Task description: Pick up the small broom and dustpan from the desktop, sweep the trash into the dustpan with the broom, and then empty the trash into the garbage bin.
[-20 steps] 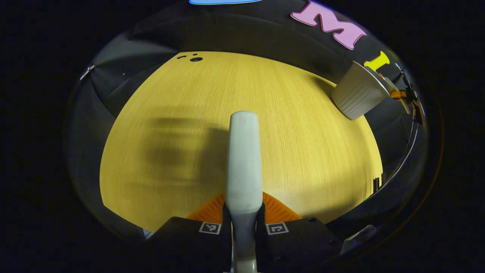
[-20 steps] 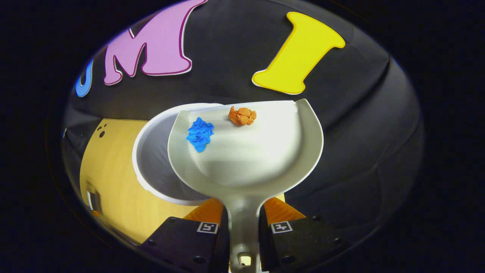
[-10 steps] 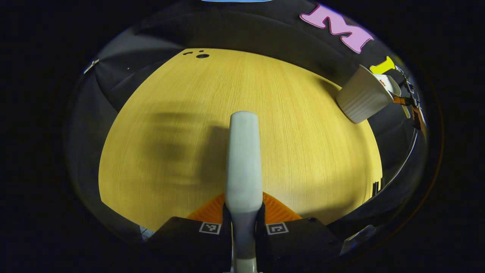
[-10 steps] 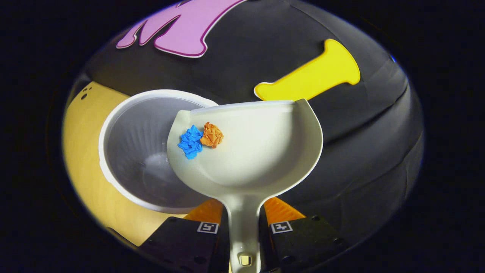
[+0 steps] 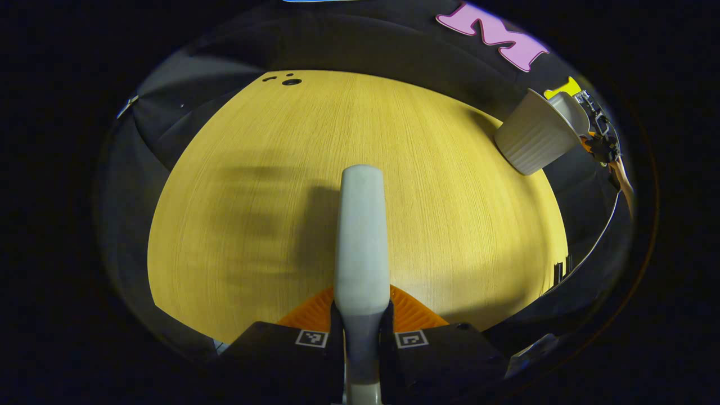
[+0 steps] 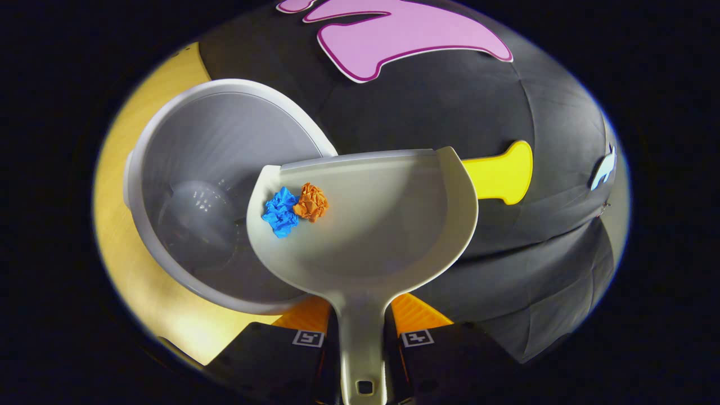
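Observation:
In the left gripper view my left gripper (image 5: 361, 316) is shut on the pale handle of the small broom (image 5: 361, 236), which points forward above the wooden desktop (image 5: 270, 169). My right gripper (image 6: 363, 322) is shut on the handle of the white dustpan (image 6: 388, 230). The pan is tilted to its left, over the open mouth of the white garbage bin (image 6: 185, 140). A blue paper ball (image 6: 279, 211) and an orange paper ball (image 6: 311, 202) lie together at the pan's left edge, beside the bin's rim. The left gripper view has the bin (image 5: 529, 140) at the far right, with the dustpan (image 5: 569, 109) above it.
The bin stands at the desktop's far right corner, close to the black cloth wall (image 6: 450, 95). Small dark holes (image 5: 291, 82) mark the desktop's far left part. The bin's inside looks bare, with a shiny bottom (image 6: 194, 214).
The right gripper has swung and tipped the dustpan leftward over the bin. Both paper balls slid from the pan's front lip to its left edge. The left gripper and broom hardly moved.

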Demonstrator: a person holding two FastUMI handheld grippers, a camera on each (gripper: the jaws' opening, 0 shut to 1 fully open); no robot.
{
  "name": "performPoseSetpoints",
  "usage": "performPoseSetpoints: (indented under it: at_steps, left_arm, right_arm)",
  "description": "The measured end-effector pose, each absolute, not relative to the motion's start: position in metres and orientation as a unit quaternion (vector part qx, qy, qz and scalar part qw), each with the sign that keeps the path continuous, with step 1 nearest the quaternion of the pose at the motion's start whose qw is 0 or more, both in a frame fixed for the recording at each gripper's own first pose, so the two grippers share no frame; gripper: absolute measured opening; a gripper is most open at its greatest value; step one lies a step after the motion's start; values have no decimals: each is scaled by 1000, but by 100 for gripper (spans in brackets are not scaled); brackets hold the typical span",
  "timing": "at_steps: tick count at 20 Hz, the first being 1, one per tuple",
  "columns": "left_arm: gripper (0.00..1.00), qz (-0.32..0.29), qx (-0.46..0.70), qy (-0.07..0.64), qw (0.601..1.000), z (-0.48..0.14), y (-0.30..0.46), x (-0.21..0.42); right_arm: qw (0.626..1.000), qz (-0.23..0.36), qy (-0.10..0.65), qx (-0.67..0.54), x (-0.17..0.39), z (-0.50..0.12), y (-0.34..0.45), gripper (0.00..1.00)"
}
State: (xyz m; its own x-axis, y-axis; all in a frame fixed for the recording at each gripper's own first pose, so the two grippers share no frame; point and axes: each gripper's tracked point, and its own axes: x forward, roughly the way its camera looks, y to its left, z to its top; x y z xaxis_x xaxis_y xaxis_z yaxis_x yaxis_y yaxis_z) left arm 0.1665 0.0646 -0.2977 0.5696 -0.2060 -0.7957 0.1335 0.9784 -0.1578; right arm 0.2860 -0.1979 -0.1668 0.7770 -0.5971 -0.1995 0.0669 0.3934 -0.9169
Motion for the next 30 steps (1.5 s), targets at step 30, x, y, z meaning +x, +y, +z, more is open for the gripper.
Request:
performPoseSetpoints:
  at_steps: [30]
  left_arm:
    - [30, -117, -40, 436, 892, -283, 62, 178]
  right_arm:
    - [863, -257, 235, -365, 256, -111, -174, 35]
